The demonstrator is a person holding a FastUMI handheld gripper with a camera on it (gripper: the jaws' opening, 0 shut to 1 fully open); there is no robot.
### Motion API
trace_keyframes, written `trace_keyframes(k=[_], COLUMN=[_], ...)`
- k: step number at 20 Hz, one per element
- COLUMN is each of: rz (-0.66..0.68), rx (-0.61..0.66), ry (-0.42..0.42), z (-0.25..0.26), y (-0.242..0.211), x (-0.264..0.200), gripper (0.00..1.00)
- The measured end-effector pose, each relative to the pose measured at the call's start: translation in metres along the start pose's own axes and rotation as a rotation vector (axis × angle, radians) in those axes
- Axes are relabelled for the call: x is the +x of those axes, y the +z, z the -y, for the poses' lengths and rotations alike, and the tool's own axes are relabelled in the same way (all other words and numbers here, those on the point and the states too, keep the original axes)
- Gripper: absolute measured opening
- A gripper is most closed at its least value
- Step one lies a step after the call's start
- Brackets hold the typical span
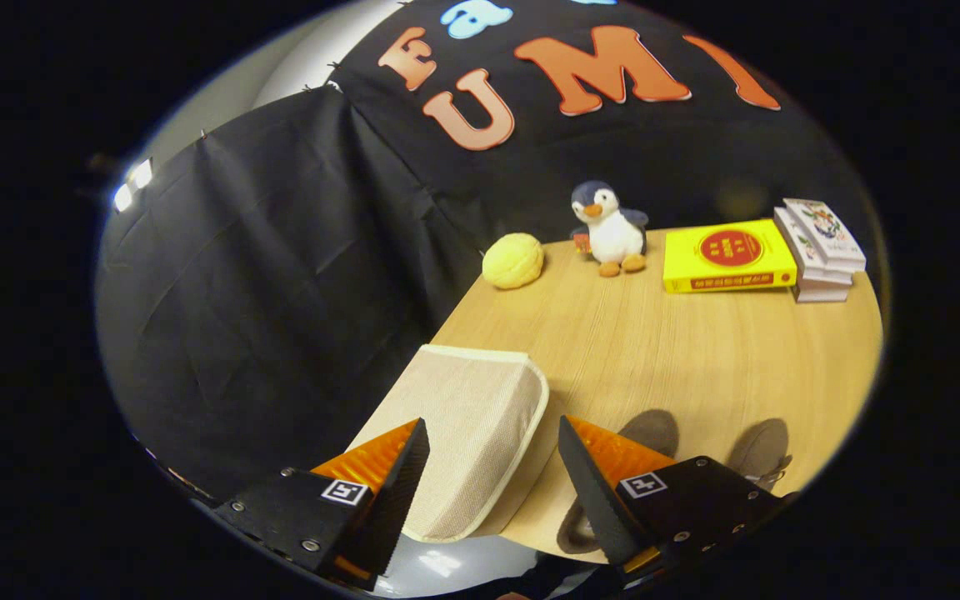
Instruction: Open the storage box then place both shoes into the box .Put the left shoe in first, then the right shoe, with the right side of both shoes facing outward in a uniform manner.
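The gripper (492, 475) hangs over the near left corner of a wooden table (655, 367), its two fingers spread wide apart with nothing held between them. Each finger block carries one small square black-and-white marker, two markers in all.

One storage box (467, 433), a beige fabric box with a pale piped edge, lies at the near left of the table. Its closed lid faces up and its near end juts past the table's edge. It sits between the two fingers and just ahead of them, touching neither as far as can be seen.

Two shoes, grey-brown in colour, stand on the near right part of the table. The left shoe (651, 429) is just beyond the right finger and partly hidden behind it; the right shoe (763, 450) is a little further right, also partly cut off by the finger block. Both are outside the box.

Along the far side of the table, from left to right: one yellow knobbly ball (512, 261), one plush penguin (611, 227) standing upright with a small tag at its side, one yellow book (728, 255) lying flat, and a stack of three pale books (822, 250). The yellow book has a red round emblem on its cover and a red strip of writing along its spine; the characters are too small to read. The top pale book has a flowery cover picture.
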State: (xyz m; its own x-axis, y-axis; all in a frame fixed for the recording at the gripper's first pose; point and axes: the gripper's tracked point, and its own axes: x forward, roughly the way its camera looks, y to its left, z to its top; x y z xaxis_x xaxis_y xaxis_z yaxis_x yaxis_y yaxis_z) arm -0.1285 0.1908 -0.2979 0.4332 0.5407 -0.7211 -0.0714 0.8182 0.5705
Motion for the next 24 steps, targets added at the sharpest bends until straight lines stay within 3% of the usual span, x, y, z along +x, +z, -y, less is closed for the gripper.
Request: trace_keyframes(k=[5, 10, 19, 24], rz=[-0.157, -0.263, -0.236, -0.166], rx=[0.071, 0.247, 0.397, 0.391], ry=[0.047, 0.139, 0.234, 0.304], z=[0.007, -0.003, -0.02, -0.042], y=[-0.052, -0.081, -0.068, -0.03], x=[0.036, 0.057, 0.065, 0.025], gripper=[0.94, 0.94, 0.91, 0.77])
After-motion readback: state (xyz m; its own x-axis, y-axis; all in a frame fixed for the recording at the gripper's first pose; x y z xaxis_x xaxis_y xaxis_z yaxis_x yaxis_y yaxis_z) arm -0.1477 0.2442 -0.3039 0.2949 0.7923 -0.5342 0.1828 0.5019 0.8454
